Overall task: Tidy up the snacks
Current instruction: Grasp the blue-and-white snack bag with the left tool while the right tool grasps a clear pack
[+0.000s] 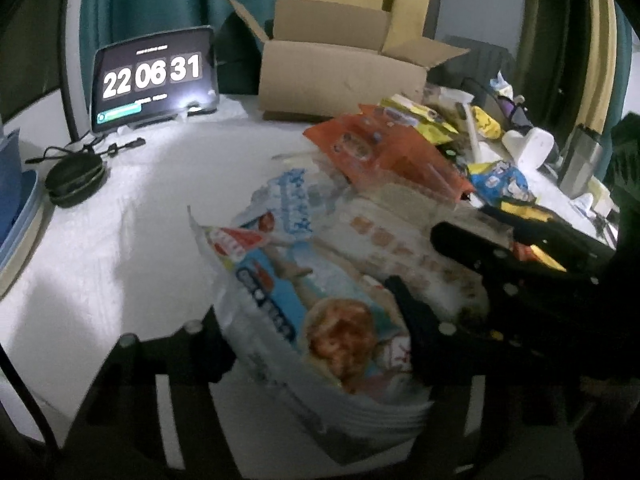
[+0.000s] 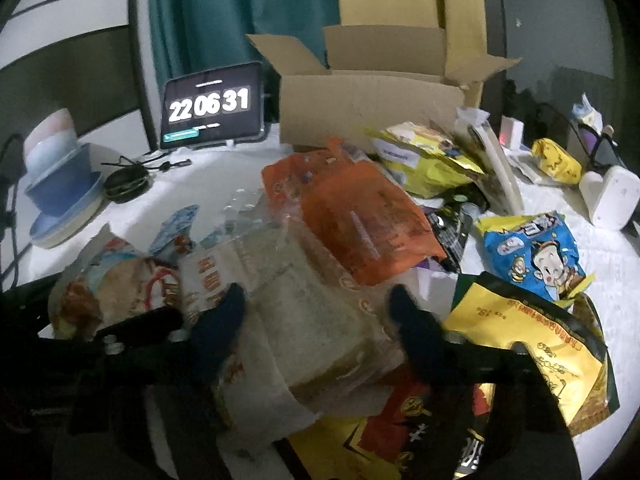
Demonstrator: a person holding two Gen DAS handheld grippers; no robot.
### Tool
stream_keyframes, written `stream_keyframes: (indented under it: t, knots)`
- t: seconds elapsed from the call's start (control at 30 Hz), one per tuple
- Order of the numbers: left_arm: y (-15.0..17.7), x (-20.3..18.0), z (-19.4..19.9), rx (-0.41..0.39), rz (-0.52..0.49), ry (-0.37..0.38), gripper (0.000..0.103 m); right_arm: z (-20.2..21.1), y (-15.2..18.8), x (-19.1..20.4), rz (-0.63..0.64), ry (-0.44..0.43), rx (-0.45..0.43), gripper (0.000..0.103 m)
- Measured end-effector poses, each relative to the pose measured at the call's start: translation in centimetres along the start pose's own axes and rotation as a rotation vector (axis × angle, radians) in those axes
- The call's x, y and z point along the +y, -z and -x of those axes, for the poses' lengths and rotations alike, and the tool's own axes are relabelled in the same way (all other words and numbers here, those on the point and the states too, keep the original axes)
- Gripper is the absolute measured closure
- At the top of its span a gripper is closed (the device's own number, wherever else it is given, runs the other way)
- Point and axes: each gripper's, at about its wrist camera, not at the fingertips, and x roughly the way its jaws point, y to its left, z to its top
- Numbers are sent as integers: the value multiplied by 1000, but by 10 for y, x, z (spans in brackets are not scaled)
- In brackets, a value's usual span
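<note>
A blue and white snack bag with a food picture lies at the near edge of the white table. My left gripper is shut on it, one finger at each side. Beside it lies a clear bag of sliced bread, and my right gripper is shut on that bag, its dark fingers pressing both sides. The bread bag and the right gripper's black body show in the left wrist view too. An open cardboard box stands at the back of the table.
An orange bag, a yellow-green bag, a blue cartoon bag and a yellow and black bag crowd the right. A tablet clock, a black round case and stacked blue bowls sit left.
</note>
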Motion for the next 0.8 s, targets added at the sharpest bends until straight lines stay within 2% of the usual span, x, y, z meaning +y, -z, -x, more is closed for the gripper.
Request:
stream_keyframes:
  t: [0.1,0.2,0.6,0.8]
  knots:
    - [-4,-5,4,-13,-2,-24,39,3,0,1,9,-14,-16,67]
    - [-11,-9,8,-18,12,-29,39,8,-1,-8,-20,-54,-35,80]
    - [-49,-41,36,-129,-43,-97,39,55,-26,-37,-59,-74,-195,95]
    - [-69,-51,33,-137,-56,-118,39,68,-42,-62,-94,-67,-260,95]
